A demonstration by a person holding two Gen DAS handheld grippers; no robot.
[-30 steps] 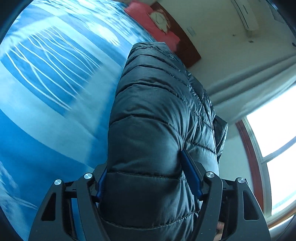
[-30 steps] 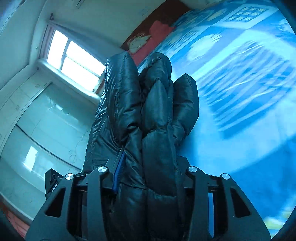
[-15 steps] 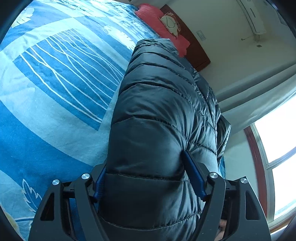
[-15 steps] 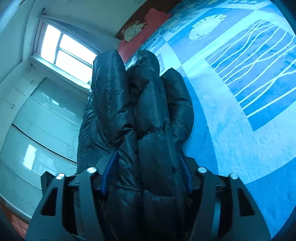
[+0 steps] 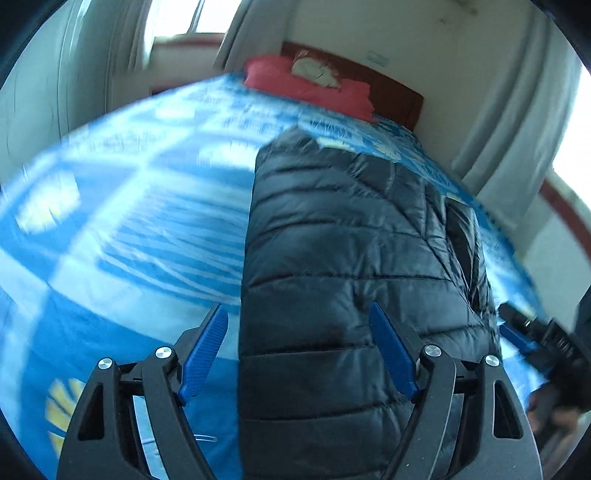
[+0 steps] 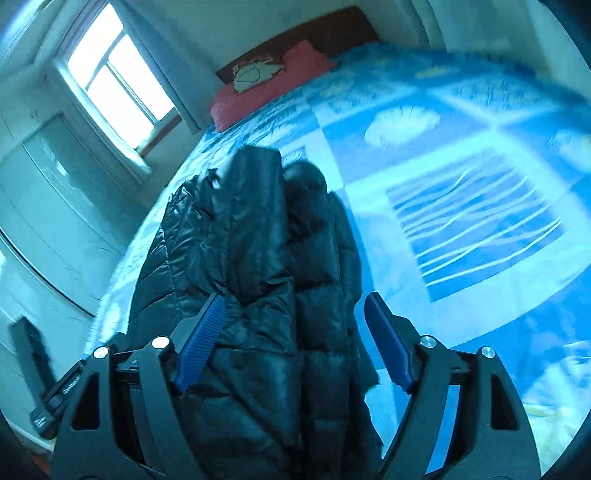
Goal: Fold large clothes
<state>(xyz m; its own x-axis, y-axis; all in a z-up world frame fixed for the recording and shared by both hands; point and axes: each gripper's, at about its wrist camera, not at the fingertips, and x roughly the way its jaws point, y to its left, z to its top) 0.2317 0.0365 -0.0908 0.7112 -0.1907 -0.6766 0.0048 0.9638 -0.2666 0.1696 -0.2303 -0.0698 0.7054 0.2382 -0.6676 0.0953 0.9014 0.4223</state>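
A black quilted puffer jacket [image 5: 343, 266] lies folded lengthwise on the blue patterned bedspread [image 5: 122, 229]. My left gripper [image 5: 299, 347] is open above the jacket's near end; its left blue pad hangs over the bedspread, its right pad over the jacket. The jacket also shows in the right wrist view [image 6: 258, 258], bunched in thick folds. My right gripper [image 6: 295, 336] is open with the jacket's near end lying loose between the spread pads. The right gripper also shows at the right edge of the left wrist view [image 5: 532, 339].
A red pillow [image 5: 310, 86] lies at the bed's head against a dark wooden headboard [image 6: 314, 35]. A window [image 6: 114, 70] and pale wardrobe doors [image 6: 44, 206] stand left of the bed. Curtains [image 5: 517, 110] hang on the right.
Both grippers have opened and let go of the jacket, which now lies flat on the bed. Both cameras have swung to look along the bed toward the headboard.
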